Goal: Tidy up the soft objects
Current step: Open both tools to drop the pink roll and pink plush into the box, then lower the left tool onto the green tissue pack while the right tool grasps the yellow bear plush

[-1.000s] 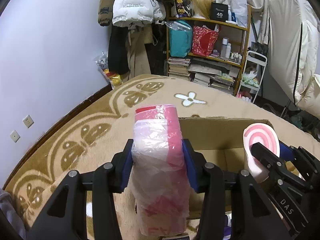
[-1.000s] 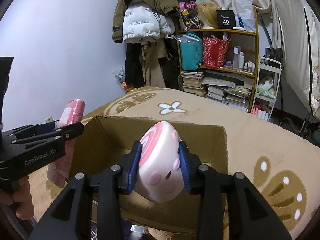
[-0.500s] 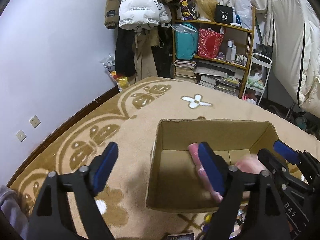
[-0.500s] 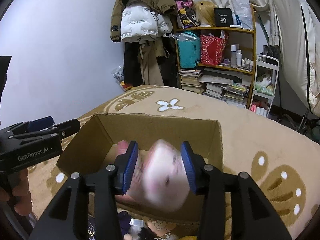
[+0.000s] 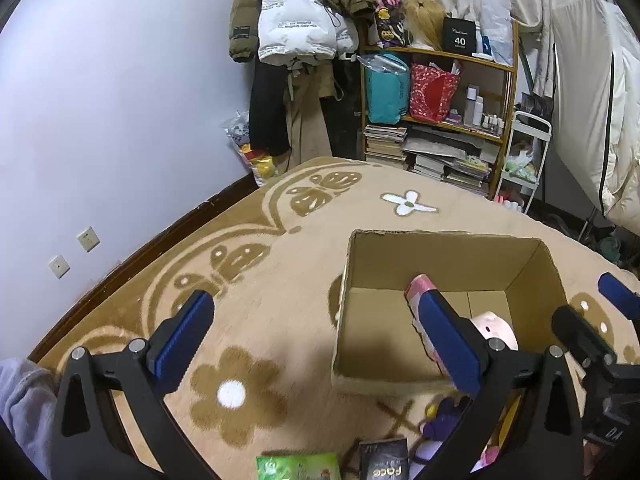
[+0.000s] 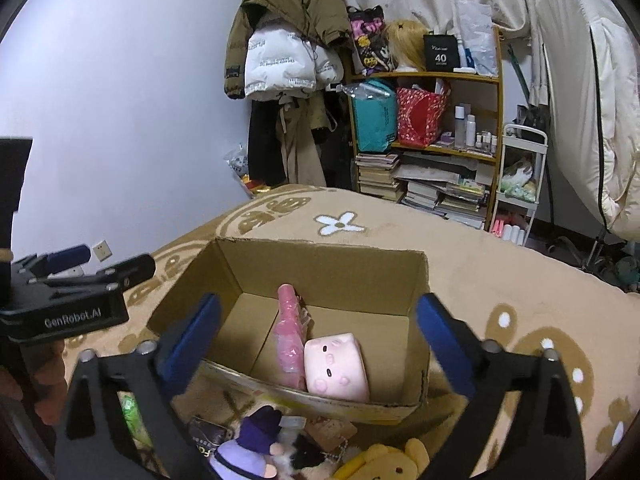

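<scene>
left gripper [image 5: 316, 340] spread apart, empty | right gripper [image 6: 320, 344] spread apart, empty | pink plastic-bag roll [image 6: 289, 336] touching pink pig-faced cushion [image 6: 336, 368], near front wall of brown cardboard box [image 6: 320, 264] | purple plush toy [image 6: 256, 440] cut off

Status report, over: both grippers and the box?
Left gripper open, right gripper open. Pink roll and pig plush inside cardboard box. More plush toys wait nearby.

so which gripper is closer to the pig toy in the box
Right. The right gripper hangs open just above the pig toy, framing it; the left gripper is open off the box's left side.
</scene>
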Action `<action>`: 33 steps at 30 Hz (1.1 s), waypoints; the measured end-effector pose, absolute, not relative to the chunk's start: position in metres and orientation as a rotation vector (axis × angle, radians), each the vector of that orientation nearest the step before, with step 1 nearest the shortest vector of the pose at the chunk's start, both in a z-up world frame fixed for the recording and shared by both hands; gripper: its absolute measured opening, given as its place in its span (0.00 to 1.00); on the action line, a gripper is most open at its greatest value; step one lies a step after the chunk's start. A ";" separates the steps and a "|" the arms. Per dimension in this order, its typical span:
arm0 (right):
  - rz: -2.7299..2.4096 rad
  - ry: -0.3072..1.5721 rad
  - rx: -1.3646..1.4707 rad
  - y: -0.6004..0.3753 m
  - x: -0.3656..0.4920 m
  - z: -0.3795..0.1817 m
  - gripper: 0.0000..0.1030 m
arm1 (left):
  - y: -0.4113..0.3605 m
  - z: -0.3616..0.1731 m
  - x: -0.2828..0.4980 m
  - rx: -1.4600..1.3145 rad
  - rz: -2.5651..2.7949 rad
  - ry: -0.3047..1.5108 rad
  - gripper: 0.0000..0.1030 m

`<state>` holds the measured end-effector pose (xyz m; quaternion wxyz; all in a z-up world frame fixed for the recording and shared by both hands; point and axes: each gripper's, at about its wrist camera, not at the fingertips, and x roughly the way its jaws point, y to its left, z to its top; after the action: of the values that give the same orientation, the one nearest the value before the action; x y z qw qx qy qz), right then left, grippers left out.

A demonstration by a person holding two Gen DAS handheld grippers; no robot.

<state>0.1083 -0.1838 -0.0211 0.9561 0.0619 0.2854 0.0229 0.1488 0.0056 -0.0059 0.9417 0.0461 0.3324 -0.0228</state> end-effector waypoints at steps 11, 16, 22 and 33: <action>0.030 0.562 0.131 -0.186 0.080 -0.004 1.00 | 0.020 0.004 0.115 0.082 -0.046 0.709 0.98; 0.025 0.573 0.124 -0.188 0.067 0.001 1.00 | 0.022 0.004 0.100 0.102 -0.047 0.723 0.98; 0.024 0.605 0.141 -0.195 0.049 0.000 1.00 | 0.031 -0.006 0.088 0.083 -0.027 0.768 0.98; -0.002 0.673 0.191 -0.208 0.035 -0.016 1.00 | 0.030 -0.032 0.080 0.081 -0.025 0.851 0.98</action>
<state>0.0353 -0.2083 -0.0157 0.9395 0.0935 0.3297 -0.0008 0.0799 0.0303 -0.0323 0.9100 0.0391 0.4126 -0.0120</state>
